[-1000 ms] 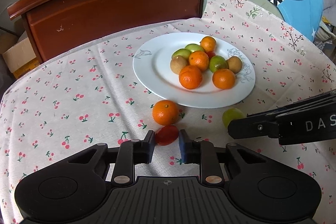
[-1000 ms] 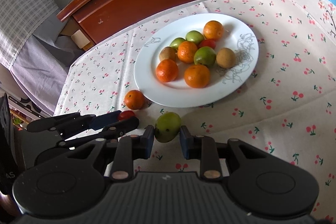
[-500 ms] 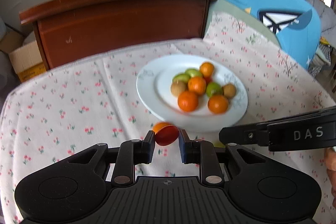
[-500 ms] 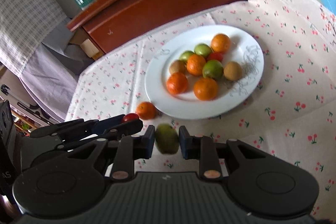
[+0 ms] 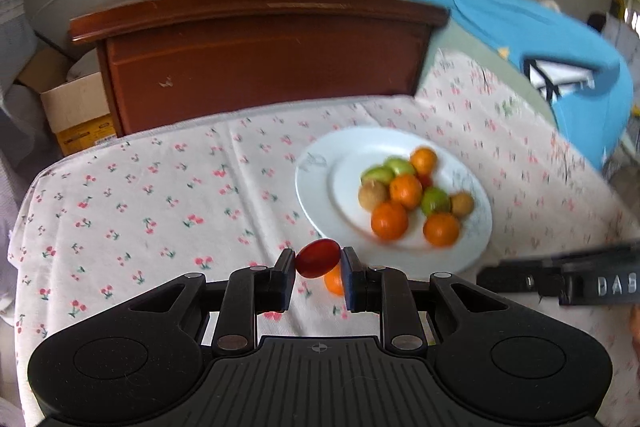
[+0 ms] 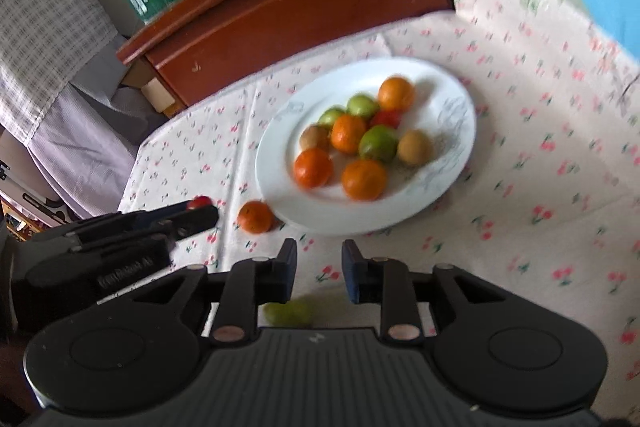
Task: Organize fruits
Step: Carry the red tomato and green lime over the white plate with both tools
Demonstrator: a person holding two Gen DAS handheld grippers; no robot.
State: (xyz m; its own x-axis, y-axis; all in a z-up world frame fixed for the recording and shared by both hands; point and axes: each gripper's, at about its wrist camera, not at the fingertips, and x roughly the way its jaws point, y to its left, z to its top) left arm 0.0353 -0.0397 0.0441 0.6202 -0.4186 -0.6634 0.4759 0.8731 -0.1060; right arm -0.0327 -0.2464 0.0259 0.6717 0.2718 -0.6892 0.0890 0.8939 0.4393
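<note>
Most fruit is already gathered on the white plate (image 6: pixel 460 163), while a red fruit (image 5: pixel 318 258) is held in the left gripper (image 5: pixel 318 267) jaws above the tabletop, and an orange (image 6: pixel 255 216) and a green fruit (image 6: pixel 288 311) remain off it, the right gripper (image 6: pixel 319 267) jaws opening with nothing between.

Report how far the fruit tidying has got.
Done: most fruit sits on the white plate. In hand: the left gripper holds a red fruit. Left: an orange and a green fruit on the cloth; the right gripper, opening, holds nothing.
</note>
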